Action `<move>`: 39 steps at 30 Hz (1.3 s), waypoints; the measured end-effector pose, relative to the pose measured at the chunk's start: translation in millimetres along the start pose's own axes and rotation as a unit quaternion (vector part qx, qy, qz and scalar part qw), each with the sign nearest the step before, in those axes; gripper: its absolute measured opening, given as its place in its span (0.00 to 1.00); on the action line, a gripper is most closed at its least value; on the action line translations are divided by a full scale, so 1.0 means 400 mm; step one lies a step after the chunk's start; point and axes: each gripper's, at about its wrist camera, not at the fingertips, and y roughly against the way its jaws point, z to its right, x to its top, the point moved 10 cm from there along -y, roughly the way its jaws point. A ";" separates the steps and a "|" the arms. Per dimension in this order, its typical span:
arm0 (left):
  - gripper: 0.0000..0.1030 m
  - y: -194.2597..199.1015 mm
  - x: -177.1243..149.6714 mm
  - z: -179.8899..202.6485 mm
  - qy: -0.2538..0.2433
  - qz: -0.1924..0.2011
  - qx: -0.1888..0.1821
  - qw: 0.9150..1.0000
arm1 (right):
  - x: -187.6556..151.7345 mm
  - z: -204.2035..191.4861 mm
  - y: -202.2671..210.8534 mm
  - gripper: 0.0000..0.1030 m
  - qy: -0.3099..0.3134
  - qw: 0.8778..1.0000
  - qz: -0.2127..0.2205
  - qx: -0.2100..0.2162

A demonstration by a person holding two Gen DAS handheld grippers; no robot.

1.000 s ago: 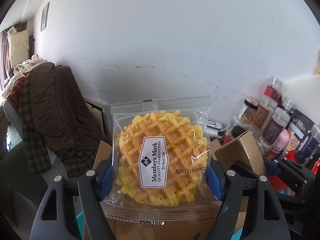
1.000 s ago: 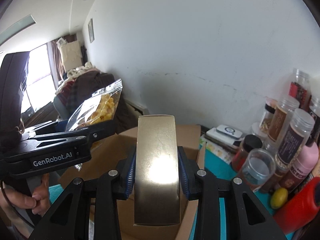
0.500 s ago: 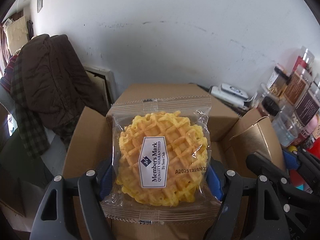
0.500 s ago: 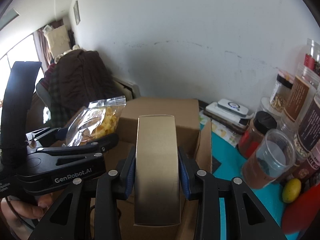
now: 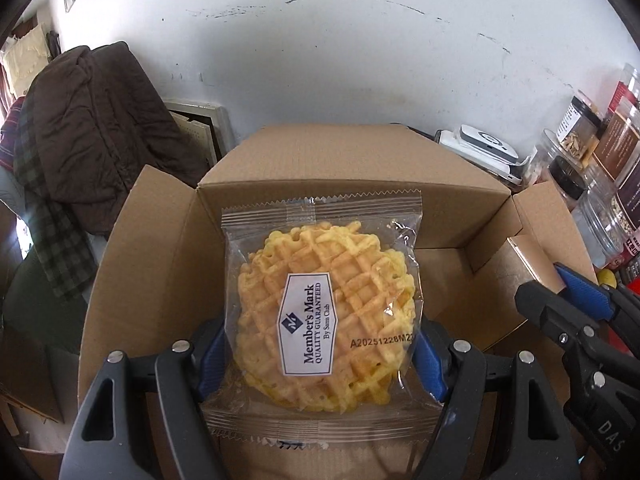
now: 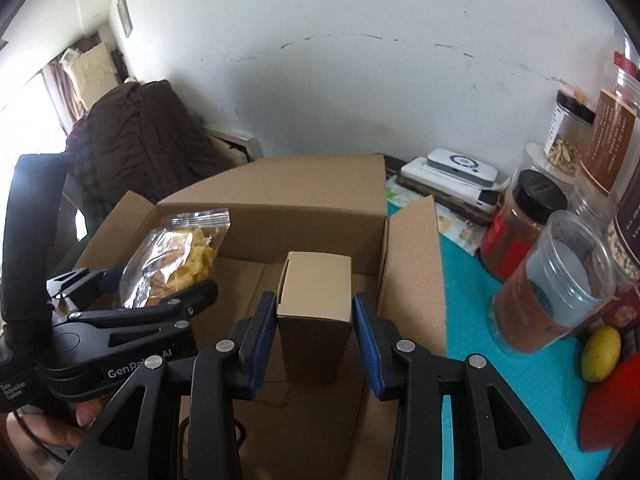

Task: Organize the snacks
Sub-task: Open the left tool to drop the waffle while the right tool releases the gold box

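While the right gripper point(image 6: 314, 320), spread apart, brackets a small carton point(image 6: 316, 300) standing inside the cardboard box point(image 5: 352, 168), the left gripper point(image 5: 320, 354) holds 1 wrapped waffle point(image 5: 324, 316) above it, unplaced.

Your right hand-held gripper point(image 6: 314, 340) hangs over the open cardboard box point(image 6: 320, 204), its blue pads on either side of a small tan carton point(image 6: 316, 312) that stands upright inside; whether the pads touch the carton or have let go you cannot tell. At the left, your left hand-held gripper point(image 6: 160, 300) grips a clear waffle packet point(image 6: 176, 256) above the box's left side. To the right, on the teal table point(image 6: 472, 280), stand a clear plastic jar point(image 6: 556, 280), a black-lidded spice jar point(image 6: 520, 220) and a yellow lemon point(image 6: 600, 354).
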 end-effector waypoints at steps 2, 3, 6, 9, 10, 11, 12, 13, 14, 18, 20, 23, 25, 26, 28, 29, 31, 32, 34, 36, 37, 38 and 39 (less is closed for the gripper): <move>0.74 -0.003 0.000 0.002 -0.002 -0.003 -0.001 1.000 | -0.001 -0.001 0.001 0.38 0.000 1.000 0.000 0.000; 0.74 -0.005 -0.002 0.003 -0.003 -0.005 -0.002 1.000 | -0.001 -0.003 0.000 0.38 0.001 1.000 -0.001 0.001; 0.74 -0.012 -0.006 0.003 -0.004 -0.014 0.007 1.000 | -0.002 -0.006 0.002 0.38 0.004 1.000 0.000 -0.002; 0.74 -0.013 -0.005 0.005 -0.006 -0.017 0.019 1.000 | -0.001 -0.004 0.004 0.39 0.005 1.000 0.000 -0.007; 0.74 -0.009 -0.005 0.004 -0.005 -0.014 0.021 1.000 | -0.001 -0.004 0.005 0.44 0.005 1.000 0.000 -0.007; 0.74 -0.004 -0.003 0.005 -0.005 -0.010 0.022 1.000 | 0.001 -0.005 0.007 0.45 0.006 1.000 0.003 -0.008; 0.74 0.003 -0.002 0.003 -0.005 -0.007 0.027 1.000 | 0.003 -0.005 0.011 0.46 0.009 1.000 0.006 -0.010; 0.74 0.009 0.000 0.002 -0.006 -0.003 0.032 0.999 | 0.003 -0.006 0.014 0.46 0.011 1.000 0.008 -0.011; 0.74 0.016 0.001 0.001 -0.007 0.000 0.037 0.999 | 0.004 -0.007 0.018 0.46 0.012 1.000 0.010 -0.012; 0.74 0.050 0.007 -0.002 -0.006 0.014 0.041 0.999 | 0.008 -0.018 0.036 0.46 0.017 1.000 0.019 -0.003; 0.74 0.068 0.014 -0.002 -0.003 0.021 0.041 0.999 | 0.010 -0.022 0.048 0.46 0.018 1.000 0.022 0.002; 0.78 0.096 0.023 -0.001 -0.004 0.034 0.047 0.998 | 0.017 -0.024 0.067 0.46 0.020 0.999 0.029 0.000; 0.79 0.109 0.028 0.001 -0.008 0.036 0.055 0.998 | 0.021 -0.022 0.081 0.46 0.020 0.999 0.034 -0.001; 0.79 0.114 0.028 0.000 -0.009 0.037 0.056 0.998 | 0.024 -0.020 0.089 0.46 0.020 0.999 0.036 -0.002; 0.79 0.131 0.030 -0.002 -0.009 0.044 0.060 0.997 | 0.025 -0.020 0.103 0.46 0.020 0.999 0.039 -0.005; 0.79 0.142 0.031 -0.004 -0.008 0.047 0.061 0.997 | 0.026 -0.019 0.111 0.46 0.021 0.999 0.040 -0.005; 0.79 0.164 0.034 -0.004 -0.005 0.054 0.058 0.997 | 0.027 -0.018 0.126 0.46 0.021 0.999 0.042 -0.005; 0.79 0.175 0.035 -0.004 -0.005 0.057 0.057 0.997 | 0.028 -0.020 0.134 0.46 0.021 0.999 0.044 -0.003; 0.79 0.205 0.036 -0.006 -0.005 0.064 0.057 0.996 | 0.034 -0.027 0.161 0.46 0.022 0.998 0.051 -0.002; 0.79 0.237 0.038 -0.001 -0.005 0.073 0.056 0.996 | 0.041 -0.036 0.191 0.46 0.027 0.998 0.060 -0.002; 0.79 0.257 0.039 -0.001 -0.004 0.078 0.054 0.995 | 0.044 -0.041 0.207 0.46 0.030 0.997 0.064 -0.002; 0.79 0.271 0.040 -0.001 -0.003 0.082 0.053 0.995 | 0.048 -0.047 0.221 0.46 0.032 0.997 0.068 -0.002; 0.79 0.293 0.041 -0.002 -0.002 0.088 0.051 0.995 | 0.052 -0.054 0.242 0.46 0.034 0.997 0.074 -0.002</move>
